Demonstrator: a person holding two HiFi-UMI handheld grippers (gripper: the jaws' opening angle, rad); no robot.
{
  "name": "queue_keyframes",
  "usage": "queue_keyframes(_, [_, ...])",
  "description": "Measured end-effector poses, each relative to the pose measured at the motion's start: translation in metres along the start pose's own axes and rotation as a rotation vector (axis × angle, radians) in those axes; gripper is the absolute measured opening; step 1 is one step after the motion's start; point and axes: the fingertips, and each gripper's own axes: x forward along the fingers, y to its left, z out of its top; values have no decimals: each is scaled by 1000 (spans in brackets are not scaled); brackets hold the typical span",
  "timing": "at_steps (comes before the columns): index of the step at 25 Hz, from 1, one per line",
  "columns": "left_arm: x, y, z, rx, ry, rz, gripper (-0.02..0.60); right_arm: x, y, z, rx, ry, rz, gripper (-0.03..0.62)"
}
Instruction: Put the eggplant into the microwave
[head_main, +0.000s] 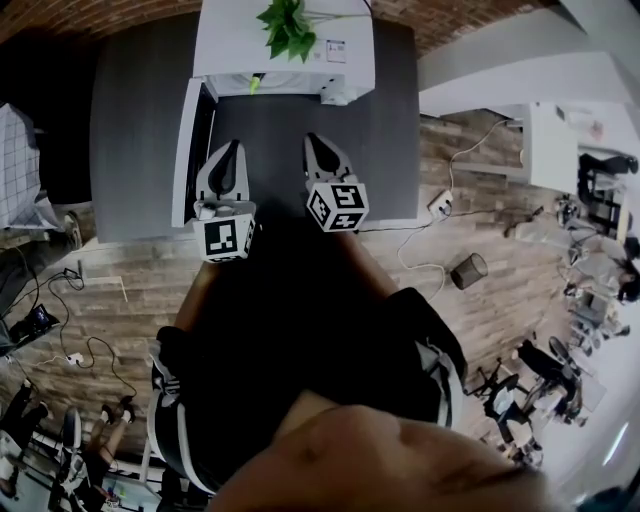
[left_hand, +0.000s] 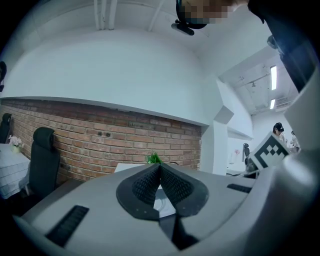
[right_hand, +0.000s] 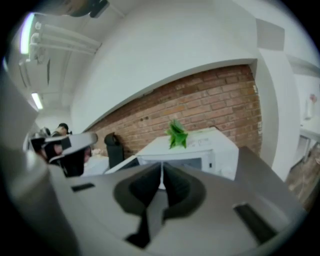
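**Both claws clenched & empty before the open microwave; eggplant not clearly in view.**

L gripper (head_main: 236, 150) & R gripper (head_main: 313, 140) are being held side by side over the dark matte table (head_main: 140, 130), jaws together, nothing between them. They are being aimed at the white boxy microwave (head_main: 225, 40), w/ a leafy plant (head_main: 288, 25) on top & the flat door (head_main: 188, 150) hanging out to the left. No eggplant is being shown on the table. A small yellow-green bit (head_main: 255, 84) at the cavity mouth is poss. its stem end; this can't be told. If so, the step in hand is prob. door-shutting. The door's outer edge is best being pushed w/ closed jaw tips, gently & squarely, since hard plastic is likely being let slip on a glossy panel & a light box is easily being shoved back.
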Motion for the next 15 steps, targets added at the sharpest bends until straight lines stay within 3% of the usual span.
queue_keyframes(15, [-5,-18,-12,28,15,-28,34,-39,16,10,-22,-62,48,32])
